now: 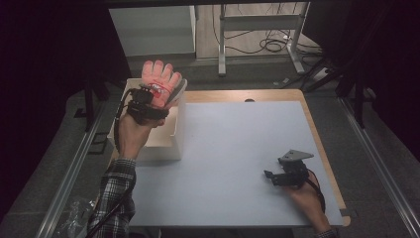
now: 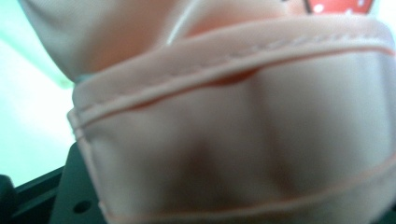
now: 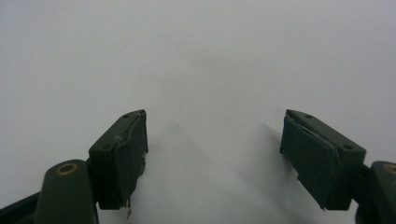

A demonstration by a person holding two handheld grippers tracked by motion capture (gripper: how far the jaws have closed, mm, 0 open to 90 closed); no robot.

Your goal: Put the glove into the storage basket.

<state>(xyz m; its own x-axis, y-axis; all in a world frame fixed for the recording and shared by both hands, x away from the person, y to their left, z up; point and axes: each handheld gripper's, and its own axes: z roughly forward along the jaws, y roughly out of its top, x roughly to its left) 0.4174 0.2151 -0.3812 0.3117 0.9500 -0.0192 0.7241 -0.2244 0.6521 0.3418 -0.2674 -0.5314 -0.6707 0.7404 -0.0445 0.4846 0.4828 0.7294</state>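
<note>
Left gripper view is blocked by blurred pink glove (image 2: 243, 140) fabric, hiding its jaws. Over the white box (image 1: 163, 144), the left gripper (image 1: 148, 96) grips that glove. Right of the box, the right gripper (image 3: 212, 154) gapes empty above the table (image 1: 233, 148).

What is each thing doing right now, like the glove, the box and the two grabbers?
Glove: pink, held up above the box, fingers pointing up.
Box: white, open on top, standing at the table's left edge.
Left gripper: shut on the glove's cuff.
Right gripper: open, holding nothing, low over the table.
Table: bare where the right gripper is.
</note>
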